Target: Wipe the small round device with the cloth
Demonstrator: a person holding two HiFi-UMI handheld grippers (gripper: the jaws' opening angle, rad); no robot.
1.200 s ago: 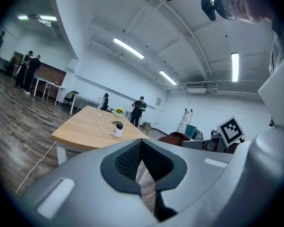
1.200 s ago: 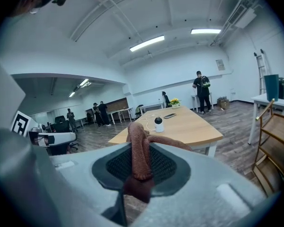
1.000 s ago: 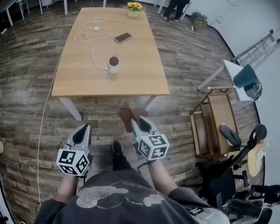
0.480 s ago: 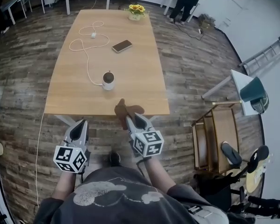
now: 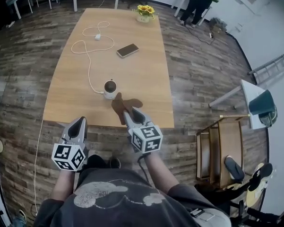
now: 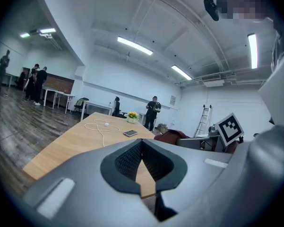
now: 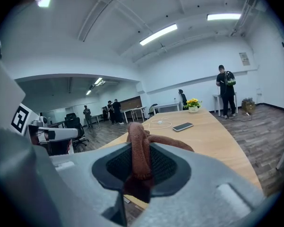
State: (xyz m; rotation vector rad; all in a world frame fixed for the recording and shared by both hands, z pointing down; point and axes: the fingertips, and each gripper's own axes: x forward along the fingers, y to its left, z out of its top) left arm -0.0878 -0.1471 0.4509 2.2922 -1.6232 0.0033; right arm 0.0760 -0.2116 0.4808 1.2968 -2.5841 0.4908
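Note:
The small round white device [image 5: 110,89] stands on the wooden table [image 5: 146,70], with a white cable [image 5: 89,60] running from it. My right gripper [image 5: 132,115] is shut on a brown cloth [image 5: 121,104] that hangs over the table's near edge, just right of the device. The cloth [image 7: 141,148] shows bunched between the jaws in the right gripper view. My left gripper [image 5: 77,126] is shut with nothing in it, below the table's near edge and left of the device. The device is hidden in both gripper views.
A phone [image 5: 127,50] and a pot of yellow flowers [image 5: 143,12] lie farther back on the table. A wooden cart [image 5: 222,148] and a chair stand at the right. A person [image 5: 201,1] stands beyond the table's far right corner.
I have stepped closer to the table. Both grippers moved forward; the right one with the cloth went from below the table's edge to over it, near the device.

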